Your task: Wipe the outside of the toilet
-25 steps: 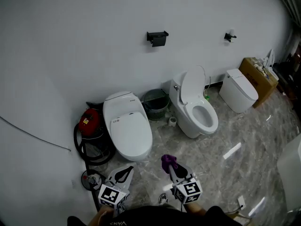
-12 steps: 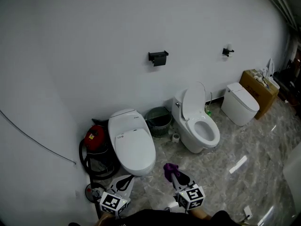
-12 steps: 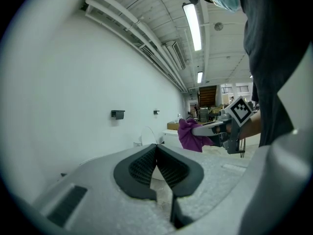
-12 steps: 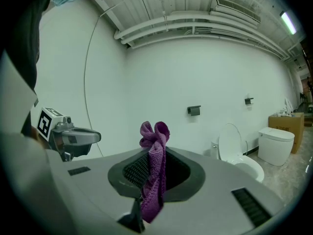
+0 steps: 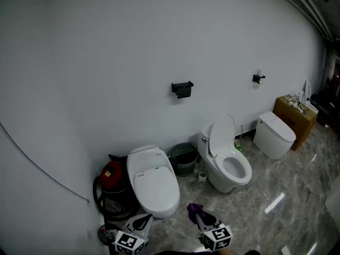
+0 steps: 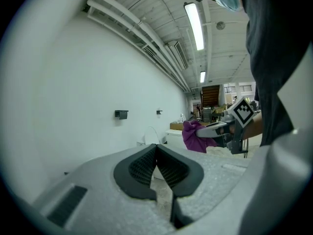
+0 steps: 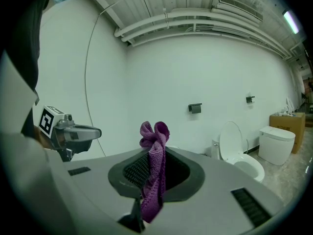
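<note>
Since the earlier frames the whole scene has slid lower in the head view, and both claws are now cut by the bottom edge. The right claw (image 7: 155, 161) is seen clamped on a purple cloth (image 7: 154, 146), which is bunched above the jaws and hangs down between them. The left claw (image 6: 157, 152) is held with its jaws together, and nothing is gripped in it. In the head view the two claws are placed side by side at the bottom centre, apart from each other.

Just above them in the frame a toilet with the closed lid (image 5: 154, 182) is found, untouched by either claw. To its left a red vacuum (image 5: 110, 175) with a black hose is set against the wall. To its right a green basket (image 5: 184, 158) is seen, then an open-lid toilet (image 5: 228, 161), and further right a third toilet (image 5: 276, 134) beside a cardboard box (image 5: 295, 110). A black holder (image 5: 183, 88) is fixed on the white wall above the basket. The marbled floor (image 5: 287, 190) is seen at the lower right.
</note>
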The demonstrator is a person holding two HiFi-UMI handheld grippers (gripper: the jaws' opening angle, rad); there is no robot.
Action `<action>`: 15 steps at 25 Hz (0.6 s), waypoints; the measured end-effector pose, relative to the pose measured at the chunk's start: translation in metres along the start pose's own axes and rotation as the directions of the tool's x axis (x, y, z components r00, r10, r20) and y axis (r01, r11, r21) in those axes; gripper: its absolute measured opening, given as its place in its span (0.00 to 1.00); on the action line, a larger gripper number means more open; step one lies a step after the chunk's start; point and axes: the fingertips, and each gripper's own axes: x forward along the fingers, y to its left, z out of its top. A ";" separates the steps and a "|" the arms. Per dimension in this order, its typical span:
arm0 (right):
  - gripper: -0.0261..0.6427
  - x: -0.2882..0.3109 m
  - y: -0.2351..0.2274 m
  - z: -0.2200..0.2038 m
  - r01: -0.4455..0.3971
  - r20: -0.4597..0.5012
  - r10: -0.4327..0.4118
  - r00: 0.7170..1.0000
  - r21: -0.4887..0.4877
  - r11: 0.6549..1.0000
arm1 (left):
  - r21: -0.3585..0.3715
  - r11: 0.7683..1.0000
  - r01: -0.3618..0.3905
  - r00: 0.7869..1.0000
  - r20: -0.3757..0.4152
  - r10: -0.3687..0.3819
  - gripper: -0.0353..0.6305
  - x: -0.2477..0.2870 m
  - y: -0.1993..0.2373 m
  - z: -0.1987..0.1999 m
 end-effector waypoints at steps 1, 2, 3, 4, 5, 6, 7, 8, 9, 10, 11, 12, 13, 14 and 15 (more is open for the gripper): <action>0.11 0.000 0.000 -0.002 -0.002 0.005 0.001 1.000 0.006 1.000 | -0.002 1.000 -0.006 1.000 0.007 0.006 0.06 0.000 0.000 0.000; 0.11 0.000 0.001 -0.003 -0.002 0.010 0.002 1.000 0.012 1.000 | -0.005 1.000 -0.013 1.000 0.016 0.013 0.06 0.001 0.001 0.001; 0.11 0.001 0.001 -0.004 -0.003 0.014 0.003 1.000 0.016 1.000 | -0.006 1.000 -0.018 0.999 0.029 0.018 0.06 0.001 0.003 0.001; 0.11 0.002 0.002 -0.004 -0.006 0.015 0.005 1.000 0.017 1.000 | -0.006 1.000 -0.022 0.999 0.048 0.022 0.06 0.003 0.005 0.000; 0.11 0.004 0.003 -0.004 -0.010 0.015 0.009 1.000 0.016 1.000 | -0.005 1.000 -0.024 0.998 0.065 0.024 0.06 0.004 0.007 -0.001; 0.11 0.004 0.004 -0.005 -0.013 0.015 0.013 1.000 0.015 1.000 | -0.007 1.000 -0.026 0.997 0.068 0.026 0.06 0.004 0.007 -0.002; 0.11 0.004 0.005 -0.006 -0.016 0.014 0.016 1.000 0.015 1.000 | -0.012 1.000 -0.029 0.998 0.056 0.030 0.06 0.002 0.007 -0.002; 0.11 0.004 0.006 -0.007 -0.019 0.015 0.019 1.000 0.017 1.000 | -0.017 0.999 -0.033 0.999 0.042 0.034 0.06 0.000 0.005 -0.002; 0.11 0.003 0.007 -0.007 -0.020 0.016 0.020 1.000 0.019 1.000 | -0.022 0.999 -0.038 0.999 0.034 0.039 0.06 -0.002 0.005 -0.002; 0.11 0.003 0.007 -0.007 -0.021 0.017 0.020 1.000 0.021 1.000 | -0.026 0.999 -0.042 0.999 0.030 0.043 0.06 -0.004 0.004 -0.003; 0.11 0.003 0.007 -0.007 -0.020 0.017 0.019 1.000 0.021 1.000 | -0.030 0.999 -0.044 0.999 0.027 0.045 0.06 -0.005 0.003 -0.005; 0.11 0.002 0.006 -0.008 -0.018 0.018 0.018 1.000 0.021 1.000 | -0.034 0.998 -0.045 0.999 0.028 0.046 0.06 -0.005 0.002 -0.006; 0.11 0.002 0.005 -0.008 -0.017 0.018 0.016 1.000 0.020 1.000 | -0.035 0.998 -0.044 0.998 0.032 0.045 0.06 -0.004 0.001 -0.008; 0.11 0.002 0.004 -0.008 -0.015 0.019 0.014 1.000 0.020 1.000 | -0.035 0.998 -0.044 0.998 0.042 0.045 0.06 -0.003 0.000 -0.010; 0.11 0.001 0.004 -0.009 -0.013 0.020 0.012 1.000 0.019 1.000 | -0.031 0.999 -0.042 0.998 0.053 0.044 0.06 -0.003 -0.001 -0.012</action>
